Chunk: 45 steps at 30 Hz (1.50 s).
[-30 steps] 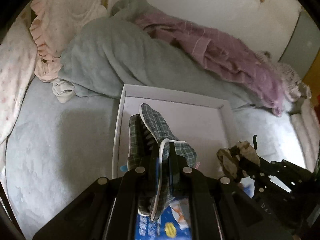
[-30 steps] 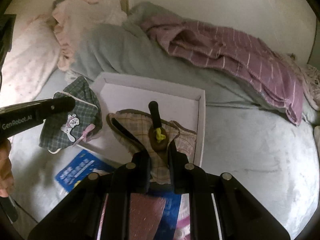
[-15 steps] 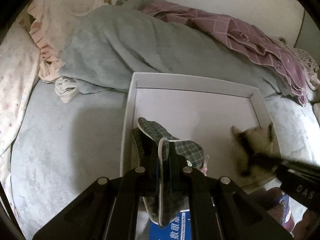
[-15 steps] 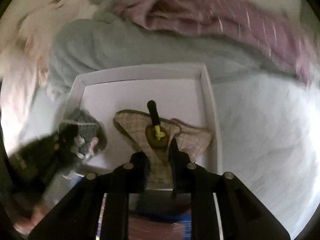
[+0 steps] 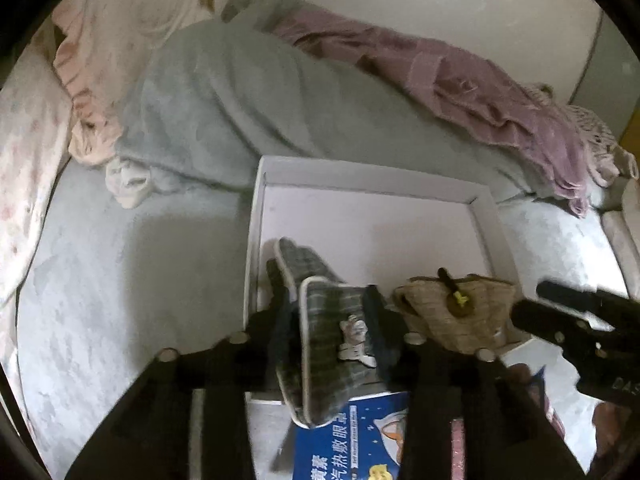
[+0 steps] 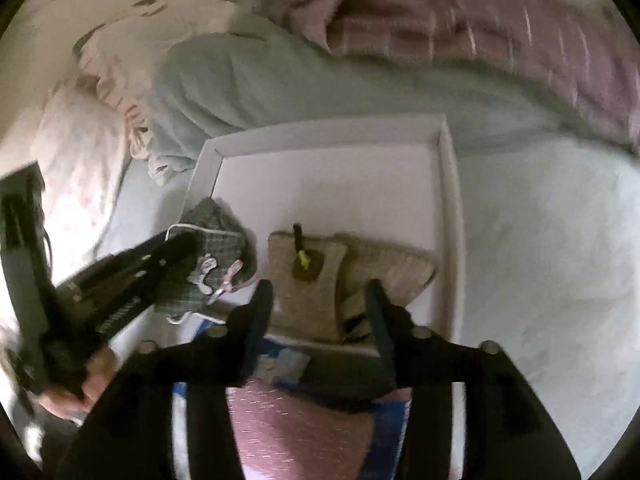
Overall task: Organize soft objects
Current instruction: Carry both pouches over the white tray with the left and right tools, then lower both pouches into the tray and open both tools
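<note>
Left wrist: jaws just opened around green plaid slipper [image 5: 332, 336]; right jaws just opened, beige slipper [image 6: 320, 280] between

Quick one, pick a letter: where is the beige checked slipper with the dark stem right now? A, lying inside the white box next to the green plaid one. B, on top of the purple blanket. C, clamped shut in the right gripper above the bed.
A: the beige slipper lies in the white box beside the green plaid slipper, with the right gripper open around it.
</note>
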{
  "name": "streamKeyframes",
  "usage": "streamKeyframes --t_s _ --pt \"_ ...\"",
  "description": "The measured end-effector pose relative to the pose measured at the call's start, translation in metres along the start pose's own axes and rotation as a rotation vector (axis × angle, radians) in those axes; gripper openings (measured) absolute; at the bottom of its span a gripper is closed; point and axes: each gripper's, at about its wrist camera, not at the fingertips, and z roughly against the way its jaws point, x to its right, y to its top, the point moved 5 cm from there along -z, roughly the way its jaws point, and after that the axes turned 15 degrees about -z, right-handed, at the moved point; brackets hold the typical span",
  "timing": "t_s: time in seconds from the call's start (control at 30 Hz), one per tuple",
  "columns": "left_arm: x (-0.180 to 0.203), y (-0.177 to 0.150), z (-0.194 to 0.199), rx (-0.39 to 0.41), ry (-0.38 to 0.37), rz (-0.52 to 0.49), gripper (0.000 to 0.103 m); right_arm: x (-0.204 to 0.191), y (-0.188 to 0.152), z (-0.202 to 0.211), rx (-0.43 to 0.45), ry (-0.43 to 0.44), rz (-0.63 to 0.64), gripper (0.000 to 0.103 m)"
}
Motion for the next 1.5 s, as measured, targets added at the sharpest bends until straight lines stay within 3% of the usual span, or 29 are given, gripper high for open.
streamKeyframes --t_s 0.07,0.1,0.17,0.27,0.37,0.43,0.57,0.67,0.7,0.77,0.8,0.93,1.1,1.17,1.23,1.27,1.4,1.5 --pt "0.007 0.004 0.007 0.03 -0.002 -0.038 0.048 -0.003 0.008 0.0 0.042 -0.021 0.063 0.077" --pt "0.011 0.005 0.007 0.035 -0.004 -0.051 0.048 -0.009 0.011 -0.005 0.055 -0.035 0.118 0.078" --pt "0.018 0.006 0.004 0.03 -0.017 -0.073 0.044 -0.014 0.013 -0.02 0.027 -0.051 0.193 0.078" --pt "0.02 0.001 -0.008 -0.002 0.056 -0.128 0.043 -0.019 0.011 -0.044 -0.052 -0.068 0.255 0.077" --pt "0.018 -0.011 -0.021 -0.041 0.016 -0.12 0.044 -0.011 0.009 -0.065 -0.133 -0.095 0.23 0.077" --pt "0.019 -0.018 -0.025 -0.052 0.016 -0.137 0.044 -0.002 0.008 -0.074 -0.164 -0.121 0.194 0.07" --pt "0.028 -0.028 -0.027 -0.073 0.079 -0.264 0.044 0.016 0.011 -0.08 -0.164 -0.153 0.098 0.056" --pt "0.032 -0.038 -0.029 -0.132 0.106 -0.361 0.042 0.036 0.016 -0.078 -0.181 -0.12 -0.087 0.051" --pt "0.031 -0.042 -0.032 -0.151 0.122 -0.389 0.036 0.044 0.018 -0.078 -0.192 -0.109 -0.175 0.05" --pt "0.028 -0.046 -0.037 -0.17 0.204 -0.466 0.035 0.062 0.019 -0.075 -0.209 -0.087 -0.361 0.048" --pt "0.025 -0.046 -0.039 -0.179 0.235 -0.482 0.031 0.065 0.02 -0.074 -0.201 -0.083 -0.392 0.047" --pt "0.02 -0.046 -0.043 -0.196 0.219 -0.502 0.03 0.062 0.02 -0.068 -0.123 -0.126 -0.377 0.047" --pt "0.016 -0.049 -0.03 -0.161 0.129 -0.467 0.031 0.053 0.012 -0.064 -0.112 -0.1 -0.283 0.049" --pt "0.014 -0.045 -0.021 -0.144 0.042 -0.39 0.037 0.053 0.011 -0.06 -0.115 -0.056 -0.275 0.05" --pt "0.013 -0.042 -0.013 -0.127 -0.019 -0.318 0.052 0.06 0.01 -0.052 -0.112 -0.028 -0.275 0.053" --pt "0.013 -0.038 -0.009 -0.113 -0.036 -0.28 0.053 0.061 0.009 -0.049 -0.107 -0.022 -0.271 0.055" --pt "0.019 -0.025 0.0 -0.07 -0.08 -0.225 0.054 0.064 0.003 -0.035 -0.084 -0.006 -0.227 0.057" --pt "0.018 -0.011 -0.011 -0.091 -0.059 -0.161 0.054 0.06 -0.003 -0.026 -0.069 -0.013 -0.184 0.058"
